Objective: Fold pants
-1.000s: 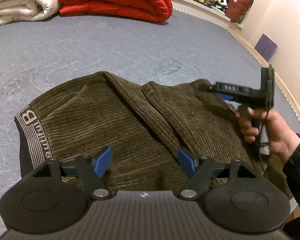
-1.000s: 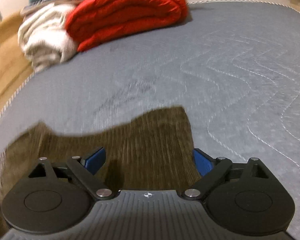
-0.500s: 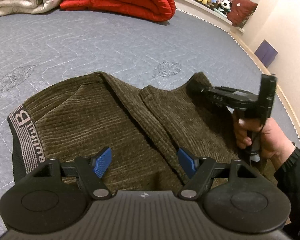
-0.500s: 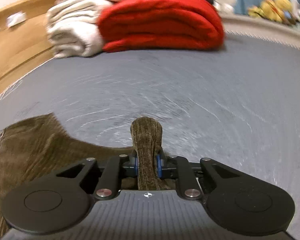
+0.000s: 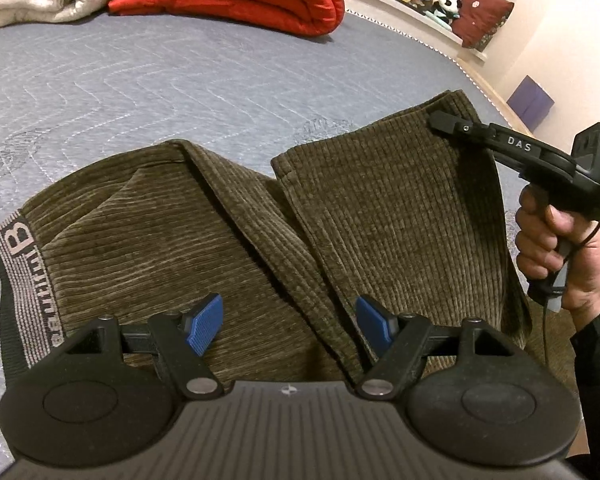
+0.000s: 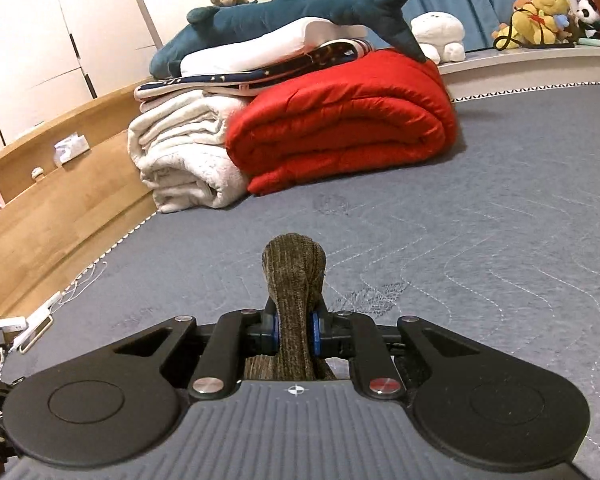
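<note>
The olive-brown corduroy pants point(image 5: 188, 240) lie spread on the grey quilted mattress point(image 5: 180, 80), with their black-and-grey lettered waistband point(image 5: 20, 292) at the left edge of the left wrist view and the legs running off to the right. The step in hand looks like the lengthwise-to-crosswise fold: the right gripper point(image 6: 295, 330) is clamped on a bunched end of the pant leg point(image 6: 294, 276), and in the left wrist view that leg stands lifted off the mattress as a raised panel hanging from the gripper's tip. The left gripper point(image 5: 288, 320) hovers over the seat of the pants with its 2 blue pads point(image 5: 204, 322) set wide apart and nothing between them; whether they touch the cloth below cannot be told. The next move probably calls for carrying the lifted end across toward the waistband and laying it down flat, with the left gripper either pinning the body or taking the second leg so both travel together. Much is unclear: the hem of the other leg is hidden under the raised panel, the near part of the pants is cut off by the left gripper's body, and the right wrist view shows only the pinched tuft, so how much cloth is caught, 1 layer or 2, cannot be made out.
</note>
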A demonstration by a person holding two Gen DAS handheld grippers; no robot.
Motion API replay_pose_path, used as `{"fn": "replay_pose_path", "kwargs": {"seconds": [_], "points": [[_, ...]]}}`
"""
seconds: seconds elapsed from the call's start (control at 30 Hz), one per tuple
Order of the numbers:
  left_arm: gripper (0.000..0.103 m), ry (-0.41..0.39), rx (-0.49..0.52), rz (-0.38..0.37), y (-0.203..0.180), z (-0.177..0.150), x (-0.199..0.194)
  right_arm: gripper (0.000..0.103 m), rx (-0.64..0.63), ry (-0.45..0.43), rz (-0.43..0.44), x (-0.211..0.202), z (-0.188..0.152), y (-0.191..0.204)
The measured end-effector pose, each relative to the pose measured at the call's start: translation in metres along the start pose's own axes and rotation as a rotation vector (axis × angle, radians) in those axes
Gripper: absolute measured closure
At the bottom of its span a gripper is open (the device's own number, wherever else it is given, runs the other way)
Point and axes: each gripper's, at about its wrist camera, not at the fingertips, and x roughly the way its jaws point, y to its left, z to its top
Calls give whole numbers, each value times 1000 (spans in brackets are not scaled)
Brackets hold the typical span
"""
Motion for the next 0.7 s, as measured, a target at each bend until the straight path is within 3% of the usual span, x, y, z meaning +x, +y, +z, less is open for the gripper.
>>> {"fn": "replay_pose_path", "kwargs": {"seconds": [0.23, 0.3, 0.37, 0.4, 0.47, 0.5, 0.53, 0.57, 0.63, 0.67, 0.7], "points": [[25, 8, -14, 14, 0, 4, 10, 89, -16, 11, 42, -3, 3, 5], [25, 2, -20, 15, -1, 5, 12, 89, 8, -34, 29, -13, 7, 1], [25, -14, -26, 4, -5, 8, 14, 89, 78, -143, -14, -34, 17, -16], [25, -27, -29, -2, -7, 10, 13, 89, 137, -223, -80, -48, 22, -29], [25, -73, -30, -15, -11, 13, 10, 89, 384, -493, -343, -94, 23, -73], [25, -91, -24, -20, -13, 14, 8, 89, 562, -625, -536, -123, 14, -100], [25, -111, -13, -25, -16, 15, 8, 89, 695, -693, -715, -148, 3, -121], [25, -126, 7, -27, -21, 15, 9, 89, 757, -718, -868, -164, -9, -134], [25, -122, 37, -33, -29, 14, 14, 88, 733, -671, -1132, -177, -30, -151], [25, -109, 44, -41, -33, 14, 19, 87, 728, -618, -1198, -177, -43, -161], [25, -89, 48, -54, -36, 13, 26, 86, 761, -578, -1206, -178, -53, -171]]}}
